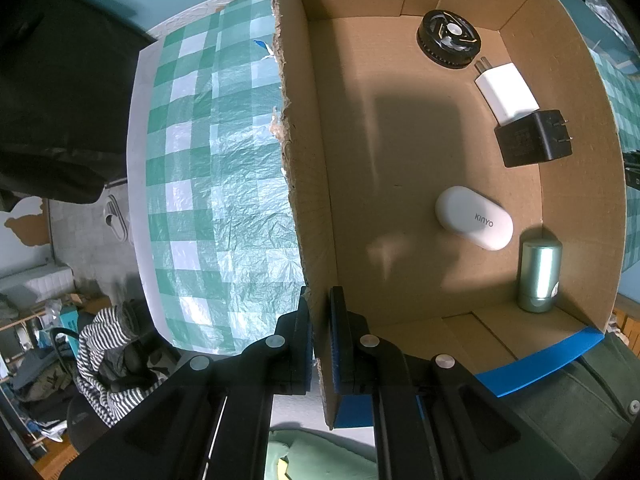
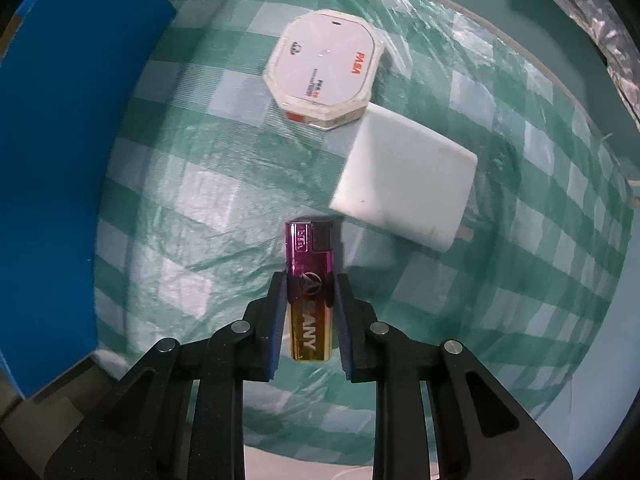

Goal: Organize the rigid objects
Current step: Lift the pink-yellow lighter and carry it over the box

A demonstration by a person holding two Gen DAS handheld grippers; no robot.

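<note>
The lighter (image 2: 310, 292) is clamped by the right gripper (image 2: 309, 312), its long axis running straight ahead along the fingers, on the cloth (image 2: 200, 240). The box (image 1: 400, 160) wall is pinched by the left gripper (image 1: 320, 344). Beyond lie a charger (image 2: 404, 188) and a case (image 2: 324, 68).

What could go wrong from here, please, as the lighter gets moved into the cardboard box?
The right claw grips the glossy lighter by its narrow sides, so it may slip or twist. The white charger lies close beside it and could be nudged. The left claw pinches only the box's torn wall, which may bend or tear further.
</note>
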